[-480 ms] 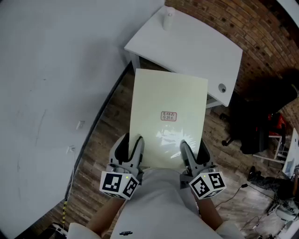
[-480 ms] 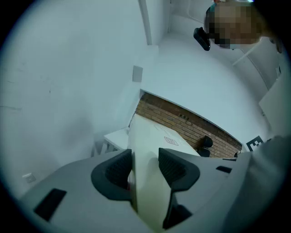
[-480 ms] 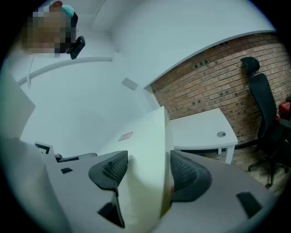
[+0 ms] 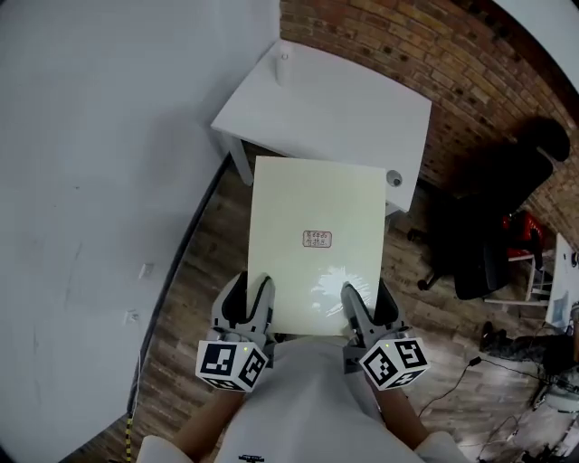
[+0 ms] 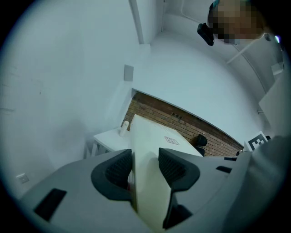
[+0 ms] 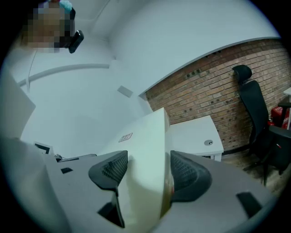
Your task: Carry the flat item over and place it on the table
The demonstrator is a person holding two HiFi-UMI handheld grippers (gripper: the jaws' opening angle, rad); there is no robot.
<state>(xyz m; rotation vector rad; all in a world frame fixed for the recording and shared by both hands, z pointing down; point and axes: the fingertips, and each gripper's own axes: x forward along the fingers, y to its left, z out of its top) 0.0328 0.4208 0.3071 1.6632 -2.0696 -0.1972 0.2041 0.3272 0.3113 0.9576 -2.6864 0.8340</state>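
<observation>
I see my left claw (image 4: 251, 294) and right claw (image 4: 364, 298) each pinching the cream board (image 4: 317, 217) by its near edge; white tabletop (image 4: 344, 99) lies beyond.

Chair: black office chair (image 4: 493, 217), by the brick wall (image 4: 380, 27), on the wood floor (image 4: 194, 289).
Bottle: small white bottle (image 4: 283, 68), upright at the table's (image 4: 344, 99) far left corner.

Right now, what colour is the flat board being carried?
Pale cream-yellow: the board shows best in the head view.
</observation>
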